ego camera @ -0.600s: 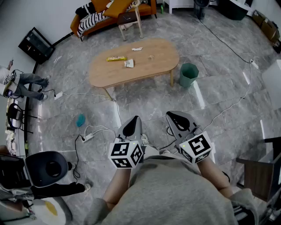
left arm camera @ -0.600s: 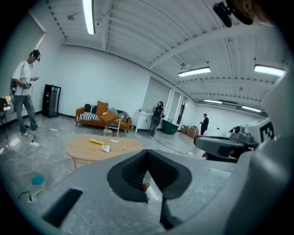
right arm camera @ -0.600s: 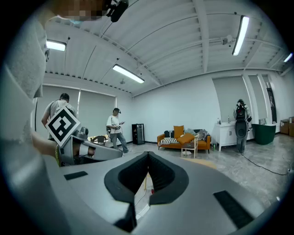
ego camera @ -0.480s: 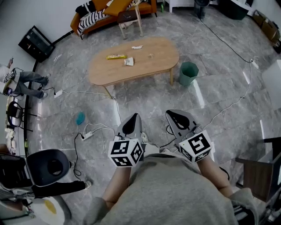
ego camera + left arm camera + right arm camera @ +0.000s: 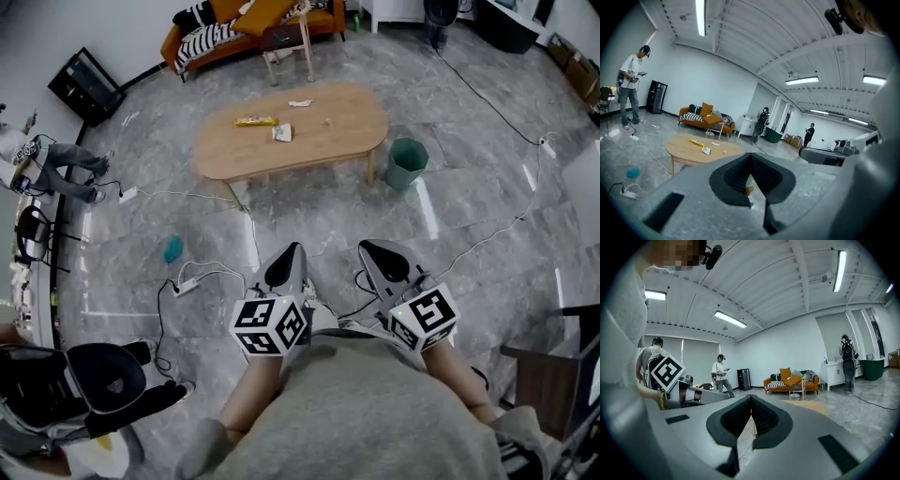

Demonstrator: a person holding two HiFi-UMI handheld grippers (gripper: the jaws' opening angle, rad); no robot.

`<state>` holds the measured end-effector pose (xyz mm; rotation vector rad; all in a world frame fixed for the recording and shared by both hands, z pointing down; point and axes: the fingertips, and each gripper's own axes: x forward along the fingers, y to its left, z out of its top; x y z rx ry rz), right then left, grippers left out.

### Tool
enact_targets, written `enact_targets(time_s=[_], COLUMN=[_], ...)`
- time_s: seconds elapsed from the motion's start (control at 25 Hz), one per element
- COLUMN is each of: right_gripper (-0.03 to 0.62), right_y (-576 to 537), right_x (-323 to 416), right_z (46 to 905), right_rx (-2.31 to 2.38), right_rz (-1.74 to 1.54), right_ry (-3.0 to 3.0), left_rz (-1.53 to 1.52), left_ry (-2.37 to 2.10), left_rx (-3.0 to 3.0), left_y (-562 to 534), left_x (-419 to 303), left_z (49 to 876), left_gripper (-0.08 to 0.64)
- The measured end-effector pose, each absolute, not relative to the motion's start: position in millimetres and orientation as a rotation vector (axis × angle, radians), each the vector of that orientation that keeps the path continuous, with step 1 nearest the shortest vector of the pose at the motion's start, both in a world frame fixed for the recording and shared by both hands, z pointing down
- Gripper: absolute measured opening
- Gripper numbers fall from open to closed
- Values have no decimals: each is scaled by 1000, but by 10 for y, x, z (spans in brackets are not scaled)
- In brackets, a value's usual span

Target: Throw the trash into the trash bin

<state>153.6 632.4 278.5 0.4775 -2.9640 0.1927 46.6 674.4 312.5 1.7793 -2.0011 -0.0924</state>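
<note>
Fingers (image 5: 732, 178) of the left gripper (image 5: 751, 156) are pressed together with nothing between them. The right gripper (image 5: 751, 399) is likewise closed and empty. Both are held low, near the person's body and well apart from any trash.

The trash lies on the far wooden table (image 5: 234, 157). It is a yellow wrapper (image 5: 254, 121), a white packet (image 5: 282, 133) just right of it, a white scrap (image 5: 300, 103) farther back, and a small pale bit (image 5: 327, 120) to the right.

The green trash bin (image 5: 406, 163) stands on the floor just beside the table's right end. Nothing can be made out inside it from here.

I judge the task to be at its very start: this is the approach, and no piece has been picked up yet. The next move calls for walking up to the table, opening one gripper's jaws and closing them on a piece, likely the wrapper.

A power strip (image 5: 187, 290) with its cables lies on the floor to the near left, and other cables cross the way to the table, so they could trip the person.
</note>
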Motion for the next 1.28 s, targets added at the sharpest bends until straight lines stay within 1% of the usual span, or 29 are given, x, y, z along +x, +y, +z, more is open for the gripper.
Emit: enact_targets(time_s=[0.44,1.28], right_gripper=[9,9], right_y=[6266,5637], right_x=[1214,215], right_z=[2776,2749], right_rx=[494,458], right_rz=[173,195], right_ry=[-2948,-2941], left_rz=[-77,-122], left_ry=[-1966,-1915], left_rx=[1818,1840], left_y=[6535,5765], left_x=[198,-673], left_z=[3187,3201], left_gripper=[8,8])
